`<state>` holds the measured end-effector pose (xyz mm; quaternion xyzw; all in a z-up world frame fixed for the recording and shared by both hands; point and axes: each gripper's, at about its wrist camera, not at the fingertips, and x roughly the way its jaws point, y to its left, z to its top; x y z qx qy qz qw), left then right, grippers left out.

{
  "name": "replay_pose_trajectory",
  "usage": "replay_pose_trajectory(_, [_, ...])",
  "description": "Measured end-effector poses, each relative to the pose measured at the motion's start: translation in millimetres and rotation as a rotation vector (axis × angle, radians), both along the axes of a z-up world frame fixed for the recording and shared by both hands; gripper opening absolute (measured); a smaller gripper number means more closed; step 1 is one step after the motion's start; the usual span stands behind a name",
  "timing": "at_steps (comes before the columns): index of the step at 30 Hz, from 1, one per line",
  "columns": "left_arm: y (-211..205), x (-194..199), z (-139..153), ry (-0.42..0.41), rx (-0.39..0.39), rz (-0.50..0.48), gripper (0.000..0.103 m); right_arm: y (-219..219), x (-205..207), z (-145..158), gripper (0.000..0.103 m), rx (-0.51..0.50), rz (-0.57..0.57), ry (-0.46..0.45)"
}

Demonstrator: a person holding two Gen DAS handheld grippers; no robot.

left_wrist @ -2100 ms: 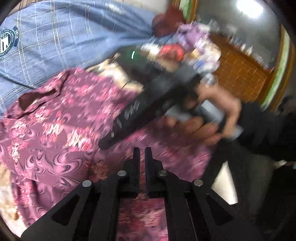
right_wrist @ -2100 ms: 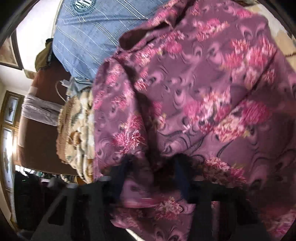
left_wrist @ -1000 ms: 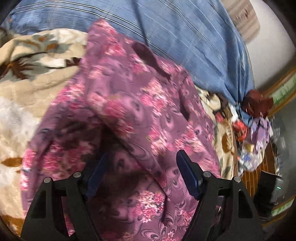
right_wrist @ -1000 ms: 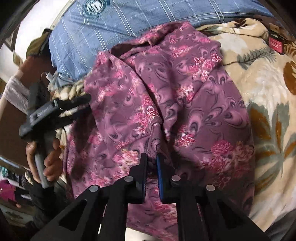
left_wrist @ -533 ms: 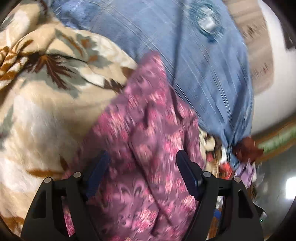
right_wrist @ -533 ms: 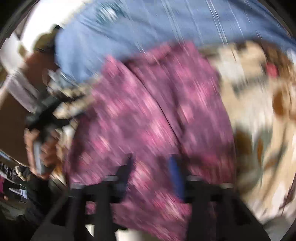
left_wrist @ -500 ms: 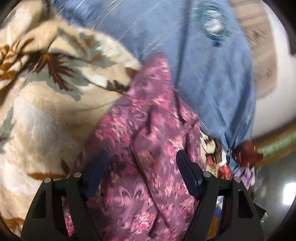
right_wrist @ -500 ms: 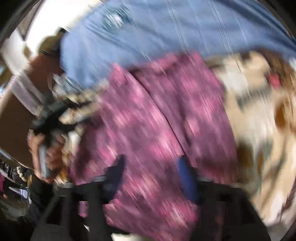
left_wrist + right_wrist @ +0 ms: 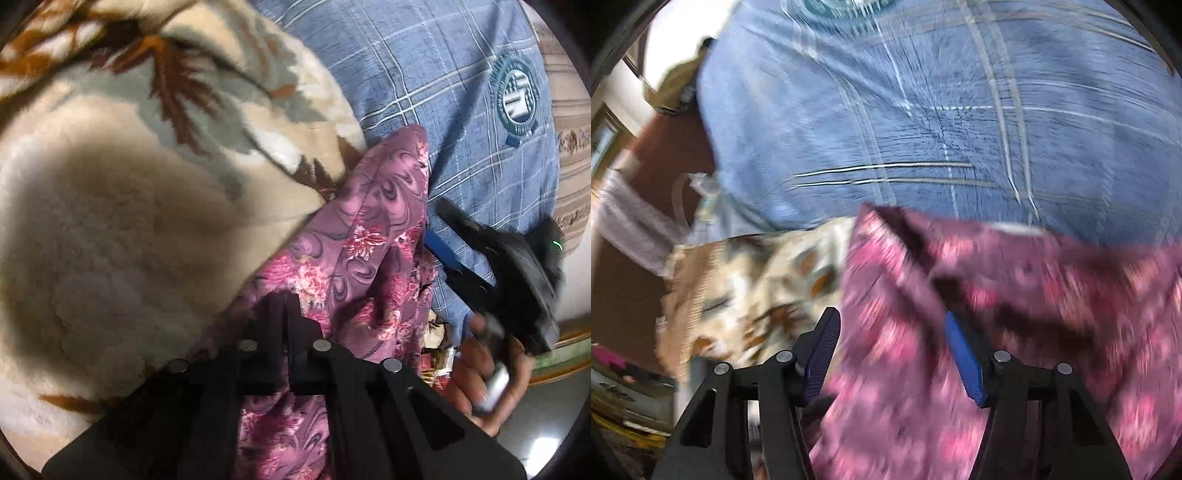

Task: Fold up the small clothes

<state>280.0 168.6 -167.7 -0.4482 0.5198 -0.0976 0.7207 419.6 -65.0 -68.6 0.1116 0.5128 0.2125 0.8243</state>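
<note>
1. The purple flowered garment [image 9: 373, 251] is laid on the leaf-patterned fleece blanket [image 9: 122, 221], its far end reaching up against the blue checked pillow [image 9: 461, 122]. In the left wrist view it is seen bunched into a long narrow ridge rather than spread flat, so the fold is judged to be only partly made.

2. The left gripper [image 9: 285, 306] is clenched, and the purple cloth is caught between its closed jaws at the near end of that ridge. The cloth is probably pinched there so that this end can be lifted or carried over without the layers sliding apart.

3. The right gripper [image 9: 890, 350] is held just above the garment's far part, close to the pillow. Its jaws are closing, yet a wide gap is seen between the blue pads [image 9: 964, 358]; purple cloth is seen in that gap, but the pads are not pressed on it, so nothing is gripped.

4. In the left wrist view the right gripper is seen beside the garment's edge, over the pillow, with the person's hand [image 9: 484, 365] wrapped round its handle. It is placed there, by judgement, so that a second hold can be taken at the end opposite the left grip.

5. The right wrist view is smeared by motion, so the exact hem or corner under the pads cannot be told.

6. With one end pinned and the other approached, the garment is judged ready to be stretched or doubled over.
</note>
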Motion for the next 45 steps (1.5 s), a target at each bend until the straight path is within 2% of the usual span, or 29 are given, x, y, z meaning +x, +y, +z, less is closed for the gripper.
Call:
replay_pose_trajectory(2, [11,-4,-2,0.012,-0.063,0.021,0.000,9,18,-18,0.045,-0.076,-0.020,0.025])
replay_pose_trajectory(3, [16,-8,0,0.004,-0.096,0.035,0.000,12,23,-25,0.019,-0.062,-0.012,0.059])
replay_pose_trajectory(4, [21,-12,4,-0.010,-0.130,0.048,0.000,14,24,-30,0.007,-0.036,0.002,0.086])
replay_pose_trajectory(6, [26,-22,14,-0.049,-0.168,0.060,0.003,13,15,-19,0.007,-0.047,-0.014,0.035])
replay_pose_trajectory(7, [25,-26,17,-0.053,-0.176,0.059,0.010,12,9,-14,0.010,-0.046,-0.009,0.023])
replay_pose_trajectory(8, [20,-29,19,-0.056,-0.178,0.046,0.040,11,5,-9,0.013,-0.038,-0.004,0.016])
replay_pose_trajectory(9, [13,-29,19,-0.053,-0.181,0.018,0.065,12,5,-7,0.015,-0.034,-0.007,0.016])
replay_pose_trajectory(10, [6,-29,18,-0.053,-0.192,-0.008,0.066,10,3,-6,0.024,-0.026,-0.015,0.019])
replay_pose_trajectory(12, [-8,-28,16,-0.041,-0.177,-0.046,0.065,12,5,-7,0.037,-0.014,-0.018,0.035])
replay_pose_trajectory(13, [-10,-28,14,-0.031,-0.160,-0.052,0.063,12,2,-7,0.038,-0.024,-0.014,0.033])
replay_pose_trajectory(15, [-8,-26,6,0.003,-0.177,-0.028,0.042,17,4,-7,0.038,-0.051,-0.019,0.032])
replay_pose_trajectory(17, [-1,-26,-2,0.028,-0.228,-0.008,0.035,17,2,-9,0.038,-0.050,-0.021,0.045])
replay_pose_trajectory(19, [3,-26,-7,0.033,-0.280,0.015,0.035,16,-1,-9,0.038,-0.054,-0.025,0.046])
replay_pose_trajectory(24, [5,-19,-19,0.056,-0.310,0.070,0.036,10,-1,-12,0.038,-0.062,-0.028,0.061])
replay_pose_trajectory(26, [6,-15,-18,0.048,-0.299,0.075,0.035,8,1,-14,0.038,-0.048,-0.037,0.070])
replay_pose_trajectory(28, [8,-12,-22,0.059,-0.273,0.094,0.019,6,3,-17,0.037,-0.032,-0.047,0.083])
replay_pose_trajectory(29, [8,-9,-24,0.070,-0.256,0.095,0.002,6,4,-21,0.035,-0.031,-0.050,0.094])
replay_pose_trajectory(30, [11,-9,-25,0.073,-0.248,0.098,0.002,7,5,-24,0.021,-0.042,-0.048,0.102])
replay_pose_trajectory(31, [14,-11,-25,0.071,-0.262,0.106,0.002,8,5,-25,0.003,-0.052,-0.043,0.104])
replay_pose_trajectory(32, [18,-14,-22,0.072,-0.262,0.122,0.001,9,5,-25,0.003,-0.067,-0.045,0.102])
replay_pose_trajectory(34, [37,-26,-4,0.016,-0.259,0.191,0.001,7,2,-19,0.002,-0.060,-0.053,0.078])
replay_pose_trajectory(36, [60,-37,18,-0.059,-0.200,0.265,0.001,5,-1,-10,0.002,-0.034,-0.053,0.056])
replay_pose_trajectory(38, [79,-42,26,-0.092,-0.159,0.338,0.001,5,-3,-2,0.002,-0.018,-0.053,0.027])
replay_pose_trajectory(41, [80,-32,10,-0.038,-0.160,0.345,0.001,8,5,-12,0.003,-0.020,-0.047,0.046])
replay_pose_trajectory(43, [81,-29,7,-0.022,-0.128,0.339,0.001,15,12,-31,0.010,-0.073,-0.043,0.082])
replay_pose_trajectory(45, [79,-20,8,-0.005,-0.118,0.294,0.002,17,13,-44,0.010,-0.128,-0.037,0.117])
